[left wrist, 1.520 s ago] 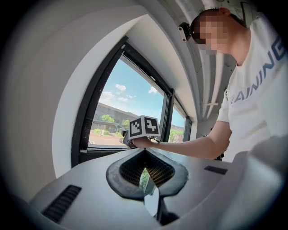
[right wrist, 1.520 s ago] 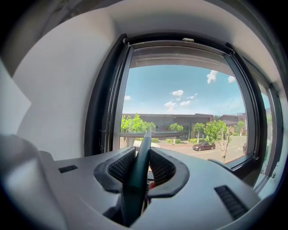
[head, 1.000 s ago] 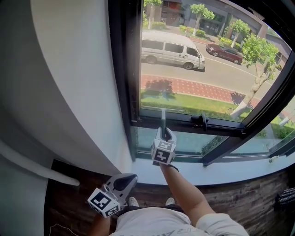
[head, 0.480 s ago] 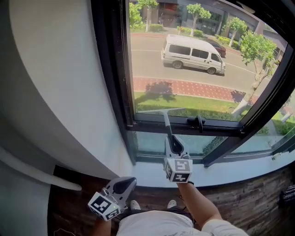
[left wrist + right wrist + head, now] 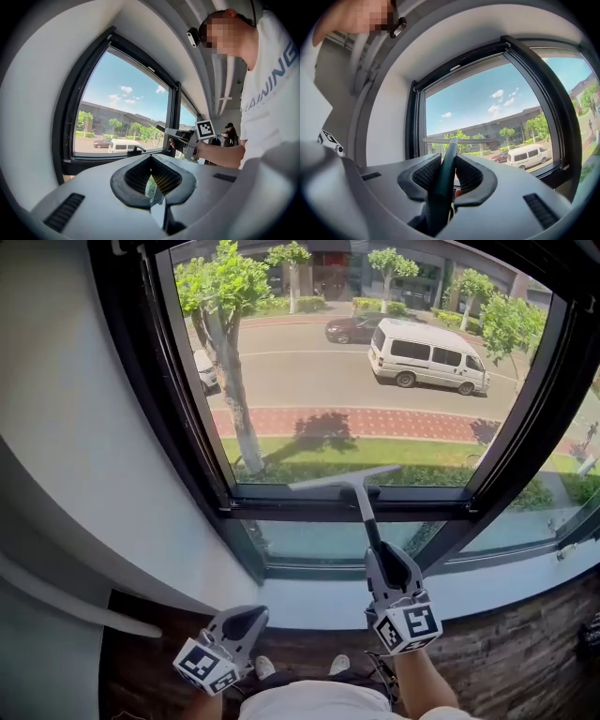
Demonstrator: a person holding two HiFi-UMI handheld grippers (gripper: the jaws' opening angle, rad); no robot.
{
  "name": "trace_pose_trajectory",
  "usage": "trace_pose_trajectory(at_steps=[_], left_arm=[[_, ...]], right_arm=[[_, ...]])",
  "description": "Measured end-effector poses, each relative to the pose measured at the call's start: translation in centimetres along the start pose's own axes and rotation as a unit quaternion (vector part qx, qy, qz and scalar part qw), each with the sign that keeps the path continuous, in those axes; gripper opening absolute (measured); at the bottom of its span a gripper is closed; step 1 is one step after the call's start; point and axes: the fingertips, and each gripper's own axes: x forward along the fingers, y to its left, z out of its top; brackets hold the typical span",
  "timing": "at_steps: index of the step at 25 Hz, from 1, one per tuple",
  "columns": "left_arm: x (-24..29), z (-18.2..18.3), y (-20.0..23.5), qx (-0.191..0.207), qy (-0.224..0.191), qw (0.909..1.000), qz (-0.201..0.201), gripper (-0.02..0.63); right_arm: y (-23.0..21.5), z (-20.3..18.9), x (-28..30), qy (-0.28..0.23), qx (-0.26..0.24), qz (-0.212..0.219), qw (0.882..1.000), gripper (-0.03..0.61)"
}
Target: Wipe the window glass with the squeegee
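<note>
Squeegee [image 5: 361,498] at the foot of the glass [image 5: 356,362], with how much has been wiped impossible to read.

The right gripper [image 5: 386,559] pinches the handle between its jaws, while the left gripper [image 5: 242,622] hangs low and well apart from the window, its jaws drawn together on nothing. The blade lies at the bottom of the upper pane, just above the dark frame rail [image 5: 281,507]. No water, suds or streaks show, so I cannot tell how much is done; I judge this pass to be at its low end, with the width of the pane likely left to cover. The handle's long axis runs from the gripper up and away toward the glass, leaning slightly left. The blade sits crosswise to it, nearly level, with its left end a little lower.
</note>
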Motion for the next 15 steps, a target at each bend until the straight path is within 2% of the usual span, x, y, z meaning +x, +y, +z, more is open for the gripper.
trace_pose_trajectory(at_steps=[4,8,11,15], left_arm=[[2.8,-1.2,-3.2,-0.019,0.008,0.9997,0.011,0.015],[3.6,-1.1,-4.8,-0.019,0.009,0.9996,0.019,0.015],[3.3,-1.4,-5.6,-0.018,0.006,0.9995,0.025,0.015],[2.2,-1.4,-7.0,-0.004,-0.008,0.9999,0.012,0.015]], right_arm=[[-1.8,-0.3,-2.1,-0.001,0.023,0.054,0.998,0.098],[-2.4,-0.4,-3.5,-0.002,0.024,0.086,0.996,0.098],[-1.8,-0.7,-5.4,-0.001,0.027,0.095,0.995,0.098],[-0.7,-0.4,-7.9,0.002,0.024,0.086,0.996,0.098]])
